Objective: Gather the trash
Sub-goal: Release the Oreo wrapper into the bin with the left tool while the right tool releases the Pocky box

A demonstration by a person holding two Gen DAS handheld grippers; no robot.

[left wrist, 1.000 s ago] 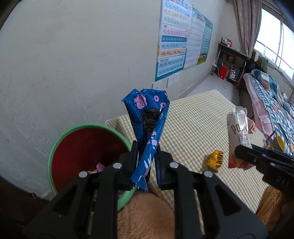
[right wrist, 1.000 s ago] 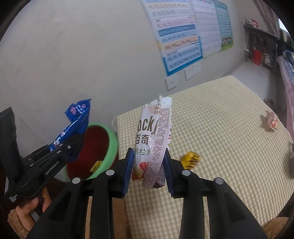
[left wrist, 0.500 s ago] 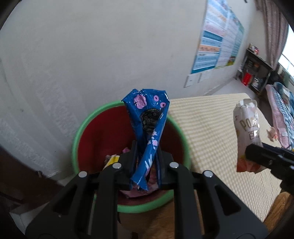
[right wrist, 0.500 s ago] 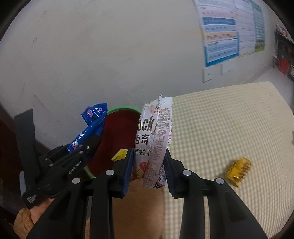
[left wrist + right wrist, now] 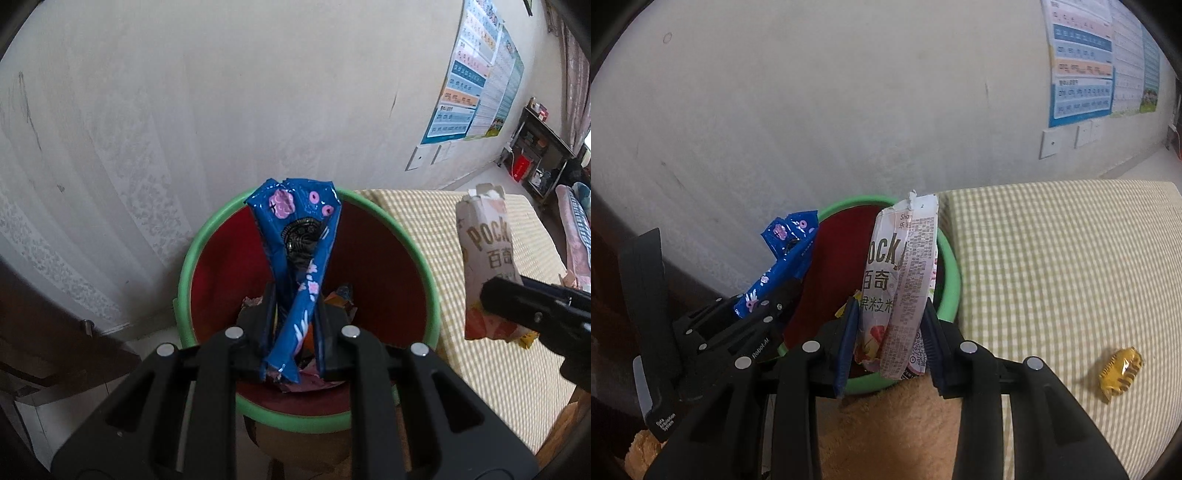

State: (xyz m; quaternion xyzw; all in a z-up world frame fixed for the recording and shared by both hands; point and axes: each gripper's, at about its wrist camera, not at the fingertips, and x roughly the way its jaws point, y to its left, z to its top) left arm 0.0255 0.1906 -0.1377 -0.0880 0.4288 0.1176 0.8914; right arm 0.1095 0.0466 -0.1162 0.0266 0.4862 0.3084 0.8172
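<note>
Both hands are at the bin (image 5: 421,258) now. The left gripper (image 5: 293,328) has its fingers clamped on the blue cookie wrapper (image 5: 295,266) right over the red inside, so that one should drop clean. The right gripper (image 5: 888,334) pinches the white Pocky bag (image 5: 901,280) nearer the green rim — let go there and it could catch the edge and slide off. One yellow wrapper (image 5: 1121,373) sits on the checked cloth (image 5: 1052,266), far right. Plain wall, posters (image 5: 1082,62) beyond.

Left gripper (image 5: 293,325) clamps blue cookie wrapper (image 5: 295,266) above red, green-rimmed bin (image 5: 207,240) | right gripper (image 5: 532,314) holds white Pocky packet (image 5: 484,251) right of bin, over checked cloth (image 5: 424,214)
</note>
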